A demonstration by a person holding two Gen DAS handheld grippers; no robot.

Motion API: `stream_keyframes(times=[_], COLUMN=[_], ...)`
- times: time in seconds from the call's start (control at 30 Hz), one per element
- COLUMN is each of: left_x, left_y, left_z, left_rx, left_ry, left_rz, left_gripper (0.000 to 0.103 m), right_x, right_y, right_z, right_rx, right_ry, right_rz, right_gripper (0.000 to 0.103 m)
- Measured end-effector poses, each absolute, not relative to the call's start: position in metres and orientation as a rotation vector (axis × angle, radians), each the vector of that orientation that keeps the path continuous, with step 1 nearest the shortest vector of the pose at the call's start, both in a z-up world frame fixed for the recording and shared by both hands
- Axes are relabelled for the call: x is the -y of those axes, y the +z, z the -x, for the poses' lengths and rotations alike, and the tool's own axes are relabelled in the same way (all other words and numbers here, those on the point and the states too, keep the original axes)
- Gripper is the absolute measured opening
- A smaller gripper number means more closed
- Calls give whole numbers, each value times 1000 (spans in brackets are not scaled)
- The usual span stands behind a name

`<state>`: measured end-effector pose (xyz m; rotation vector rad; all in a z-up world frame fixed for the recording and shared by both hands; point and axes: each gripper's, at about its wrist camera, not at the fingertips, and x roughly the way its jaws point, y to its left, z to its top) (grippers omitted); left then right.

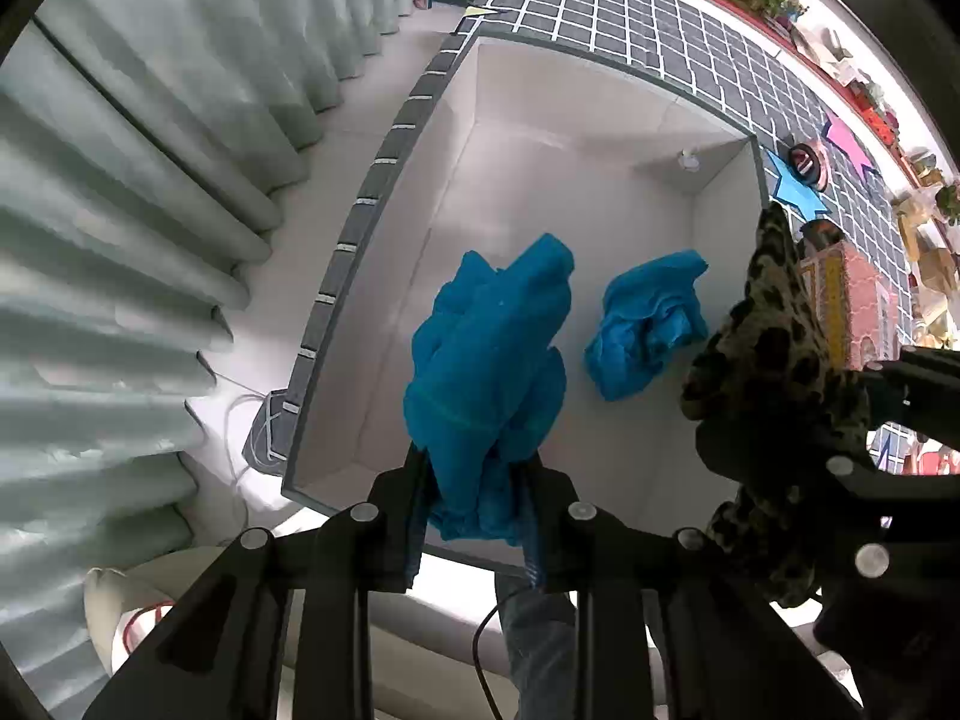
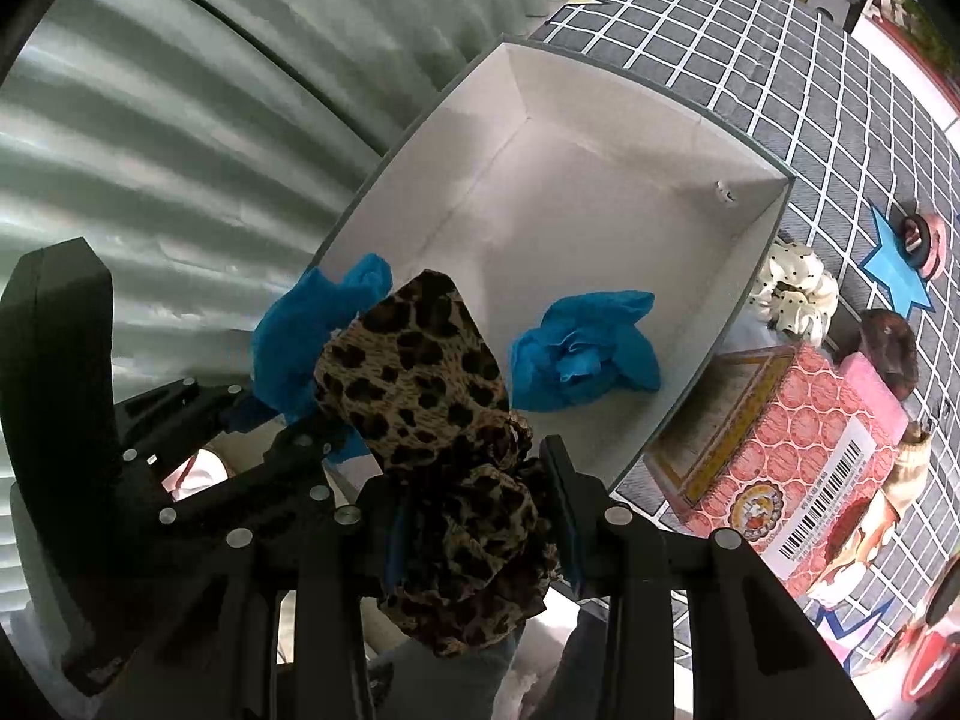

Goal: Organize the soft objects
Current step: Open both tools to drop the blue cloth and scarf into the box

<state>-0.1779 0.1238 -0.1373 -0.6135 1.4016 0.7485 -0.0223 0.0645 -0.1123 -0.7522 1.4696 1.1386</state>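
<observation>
In the left wrist view the left gripper (image 1: 474, 516) is sitting at the bottom centre of the frame, its jaws clamping a bunched blue cloth (image 1: 486, 372) that is standing up from between the fingers over the white box (image 1: 600, 138). A second blue cloth (image 1: 651, 324) is lying crumpled on the box floor, right of centre, apart from the held one. At the right edge of this frame the leopard cloth (image 1: 774, 348) is hanging in front of the right gripper's black frame.

In the right wrist view the right gripper (image 2: 480, 516) is filling the lower centre, its jaws closing on the leopard cloth (image 2: 432, 396), which is bulging up and spilling down between the blue pads (image 2: 573, 534). Behind it, to the left, the held blue cloth (image 2: 300, 336) is showing with the left gripper's black body at the left edge. The loose blue cloth (image 2: 585, 354) is lying in the box (image 2: 600, 96) near its right wall.

The box is resting on a grey checked cover (image 2: 780, 60), with a pleated curtain (image 2: 180, 138) filling the upper left. Right of the box, a white dotted scrunchie (image 2: 792, 294) is lying just beside its wall, and a pink carton (image 2: 780, 450) is sitting in the lower right. A blue star (image 2: 900, 270) is showing further right on the cover.
</observation>
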Motion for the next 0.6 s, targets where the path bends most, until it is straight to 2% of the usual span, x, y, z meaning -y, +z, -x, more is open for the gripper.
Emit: stream_keyframes(times=[0.3,0.33,0.4,0.43,0.47,0.5,0.6], left_x=[-126,-126,-126,-126,-125,-125,-125], left_y=[-141,-140,-137,-137,-135,-134,-134], left_z=[178,178,178,178,179,179,179], left_rx=[-1401,-1395,-1380,-1376,-1369,-1362,-1360], left_ry=[743,746,745,747,751,750,747], left_rz=[639,636,624,620,614,611,612], left_gripper=[32,35,52,67,76,79,82], right_x=[-67,-66,-65,-65,-66,-65,-65], right_y=[-115,-115,-112,-111,-109,-106,-99], right_z=[23,24,22,22,21,20,18], right_rx=[-1470,-1471,-1474,-1474,-1467,-1455,-1428], right_ry=[1140,1141,1147,1147,1147,1146,1143], right_rz=[754,751,728,720,713,711,708], right_gripper=[40,42,49,57,71,76,78])
